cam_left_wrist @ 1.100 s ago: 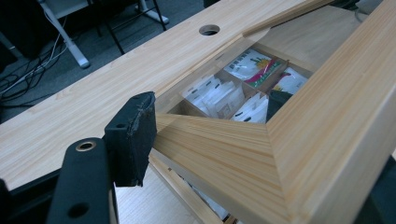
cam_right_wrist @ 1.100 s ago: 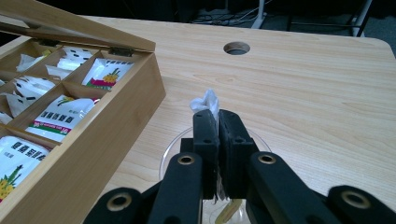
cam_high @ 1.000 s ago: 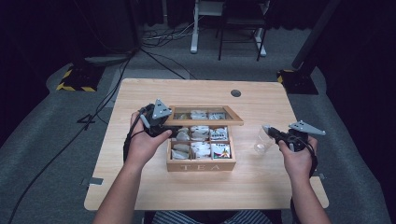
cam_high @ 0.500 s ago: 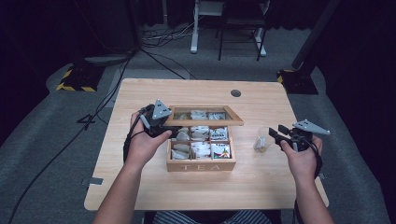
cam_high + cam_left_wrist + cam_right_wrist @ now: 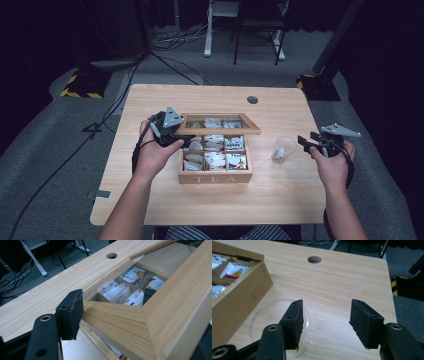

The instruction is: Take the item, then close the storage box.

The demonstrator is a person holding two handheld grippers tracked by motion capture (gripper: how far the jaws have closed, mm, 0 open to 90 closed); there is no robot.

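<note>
Nearest, the right tool [image 5: 306, 141] stood released, its jaws just having been opening, nothing between them, beside the glass cup [image 5: 282, 149] set upright on the bench [image 5: 150, 200]. Farther, the left tool [image 5: 172, 137] clenched the lid [image 5: 220, 131], propping the tea box [image 5: 215, 176] open for access.

A light wooden tabletop [image 5: 150, 200] carries a wooden tea box [image 5: 215, 176] at its centre and a clear glass [image 5: 283, 149] just toward 3 o'clock.
</note>
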